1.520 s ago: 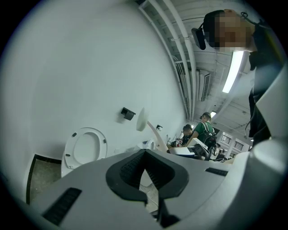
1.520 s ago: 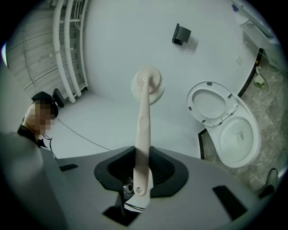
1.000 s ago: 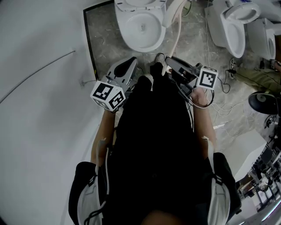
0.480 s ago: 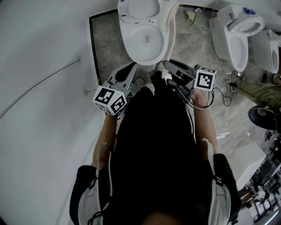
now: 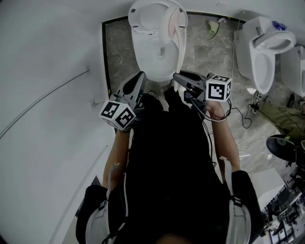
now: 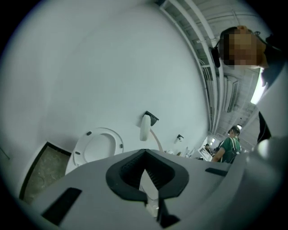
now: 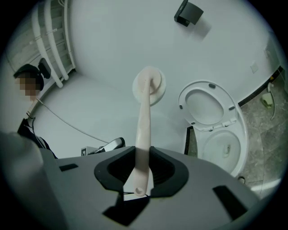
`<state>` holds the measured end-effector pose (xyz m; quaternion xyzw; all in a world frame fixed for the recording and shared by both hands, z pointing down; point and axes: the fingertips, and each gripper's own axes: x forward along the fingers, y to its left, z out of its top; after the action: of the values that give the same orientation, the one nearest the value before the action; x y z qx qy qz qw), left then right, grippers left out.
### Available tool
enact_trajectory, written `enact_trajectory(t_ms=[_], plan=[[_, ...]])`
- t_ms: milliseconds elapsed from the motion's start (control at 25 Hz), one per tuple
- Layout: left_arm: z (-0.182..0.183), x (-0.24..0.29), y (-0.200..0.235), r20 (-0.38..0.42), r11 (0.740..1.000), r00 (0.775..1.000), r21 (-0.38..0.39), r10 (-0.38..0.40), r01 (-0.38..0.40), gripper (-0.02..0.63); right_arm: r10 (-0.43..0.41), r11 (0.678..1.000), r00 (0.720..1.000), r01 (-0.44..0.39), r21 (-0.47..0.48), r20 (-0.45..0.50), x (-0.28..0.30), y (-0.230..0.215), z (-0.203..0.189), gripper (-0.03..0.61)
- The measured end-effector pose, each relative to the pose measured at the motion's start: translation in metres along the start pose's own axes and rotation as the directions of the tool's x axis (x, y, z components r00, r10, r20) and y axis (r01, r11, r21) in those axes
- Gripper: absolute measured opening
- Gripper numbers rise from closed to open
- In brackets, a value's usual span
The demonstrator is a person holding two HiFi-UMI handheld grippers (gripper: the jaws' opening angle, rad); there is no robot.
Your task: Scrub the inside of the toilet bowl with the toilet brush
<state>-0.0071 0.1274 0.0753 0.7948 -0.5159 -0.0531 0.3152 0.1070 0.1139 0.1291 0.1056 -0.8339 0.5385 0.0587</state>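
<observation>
The white toilet (image 5: 143,62) stands just ahead with its seat and lid raised (image 5: 147,14). My right gripper (image 5: 177,76) is shut on the lower end of the pale pink toilet brush (image 5: 179,33). The handle rises over the bowl's right side. In the right gripper view the handle (image 7: 143,130) runs up from my right gripper (image 7: 143,157) to the round brush head (image 7: 150,87), with the bowl (image 7: 225,148) to the right. My left gripper (image 5: 141,76) hovers at the bowl's front left. In its own view the left gripper (image 6: 145,161) is shut and holds nothing.
A second toilet (image 5: 267,47) stands at the right, with white cables (image 5: 243,119) lying on the marble floor (image 5: 209,52). A curved white wall (image 5: 43,71) closes the left side. A black fixture (image 6: 150,118) hangs on the wall. A person in green (image 6: 229,146) stands far off.
The toilet has come nearer and lower in the head view. Both grippers have moved up to the bowl's front edge. The brush has stayed in the right gripper.
</observation>
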Motion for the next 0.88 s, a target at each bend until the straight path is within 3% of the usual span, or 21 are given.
enact_trajectory(t_ms=[120,240,520,880], plan=[[-0.010,0.012,0.007,0.011,0.996,0.999,-0.081,0.039,-0.038,0.009,-0.021,1.000,0.999,0.021,0.003,-0.048,0.003,-0.024,-0.007,0.103],[-0.021,0.024,0.017,-0.015,0.993,0.999,-0.109,0.047,-0.048,0.009,-0.024,0.999,0.997,0.026,0.023,-0.074,0.011,-0.048,-0.014,0.103],[-0.042,0.050,0.053,-0.124,0.999,0.992,-0.022,0.031,-0.034,0.009,-0.061,0.997,0.990,0.065,0.034,-0.124,0.041,-0.099,-0.028,0.103],[-0.071,0.038,0.120,-0.242,1.000,0.970,-0.006,0.012,-0.014,0.009,-0.148,0.981,0.982,0.161,0.109,-0.121,0.095,-0.168,-0.077,0.103]])
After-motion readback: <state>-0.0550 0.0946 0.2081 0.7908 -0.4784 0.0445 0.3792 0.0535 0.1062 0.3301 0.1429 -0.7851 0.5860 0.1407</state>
